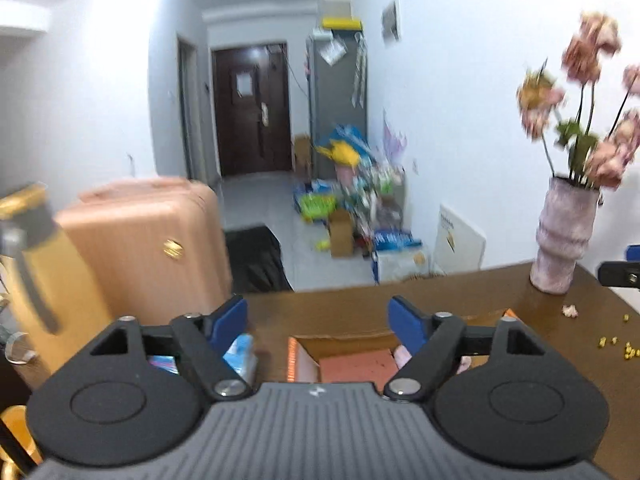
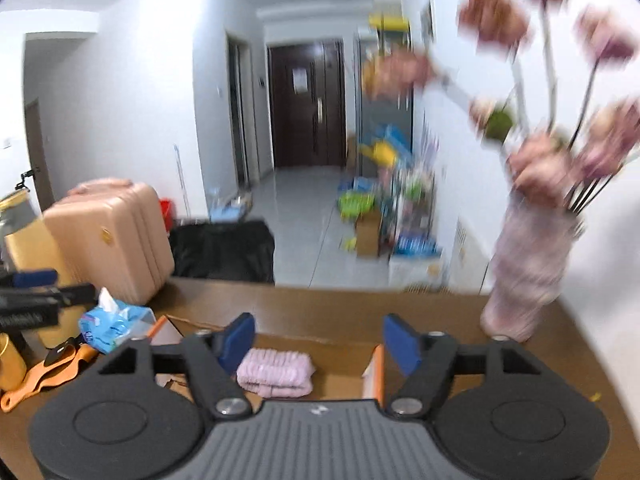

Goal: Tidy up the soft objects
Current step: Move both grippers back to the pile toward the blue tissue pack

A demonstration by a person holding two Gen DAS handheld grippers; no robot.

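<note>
A folded pink towel (image 2: 275, 372) lies inside an open cardboard box (image 2: 372, 372) on the brown table. My right gripper (image 2: 319, 340) hangs above the box, open, nothing between its blue pads (image 2: 240, 340). In the left wrist view the same box (image 1: 344, 360) shows its pinkish floor and a sliver of pink cloth (image 1: 402, 354) at the right. My left gripper (image 1: 318, 322) is open above it, empty. A blue tissue pack (image 2: 114, 326) sits left of the box, also seen behind the left finger (image 1: 242, 354).
A pink vase of flowers (image 1: 564, 236) stands on the table's far right (image 2: 528, 272). A yellow bottle (image 1: 44, 280) and an orange strap (image 2: 44, 376) lie at the left. Beyond the table edge (image 1: 360, 292) are a pink suitcase (image 2: 112, 236) and floor clutter.
</note>
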